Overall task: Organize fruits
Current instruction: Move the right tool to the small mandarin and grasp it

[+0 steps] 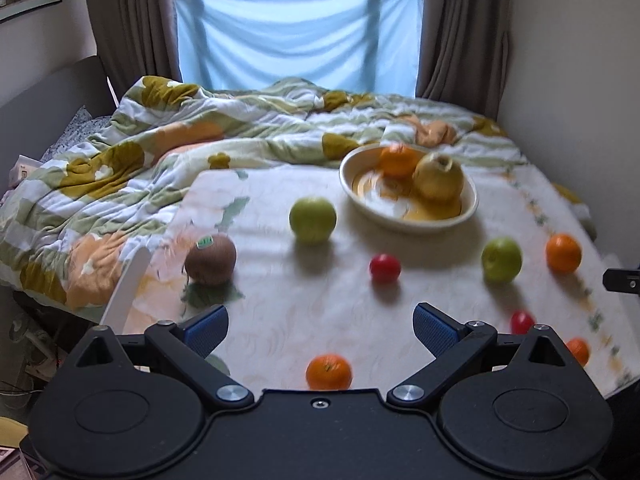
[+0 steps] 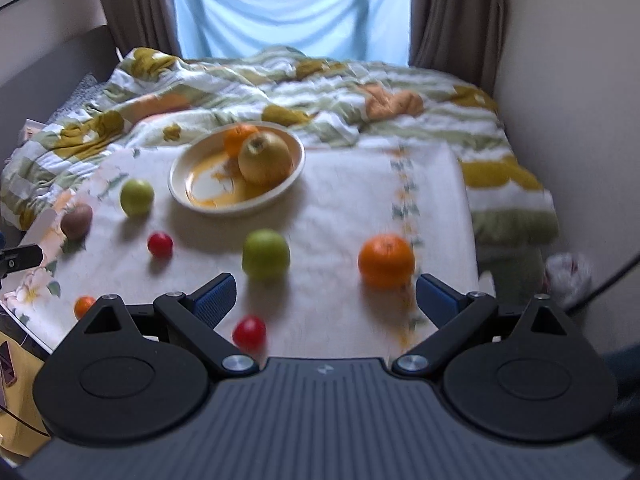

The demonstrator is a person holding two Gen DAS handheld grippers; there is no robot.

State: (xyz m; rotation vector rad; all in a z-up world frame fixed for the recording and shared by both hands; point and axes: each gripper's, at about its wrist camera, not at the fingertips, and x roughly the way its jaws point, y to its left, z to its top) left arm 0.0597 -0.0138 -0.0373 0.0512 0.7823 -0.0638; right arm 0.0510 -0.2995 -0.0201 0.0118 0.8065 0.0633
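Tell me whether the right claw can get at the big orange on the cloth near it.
Probably yes. The right claw is open, and the big orange sits just ahead, slightly to its right, with nothing in between.

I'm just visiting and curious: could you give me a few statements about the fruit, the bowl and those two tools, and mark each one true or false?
1. The cream ceramic bowl holds an orange mandarin and a yellow-brown pear-like fruit. True.
2. The brown kiwi lies inside the bowl. False: it sits on the pale cloth, left of the bowl.
3. The right tool grips an orange. False: it is open and holds nothing.
4. Two green apples lie on the cloth. True.
5. The left tool is open. True.
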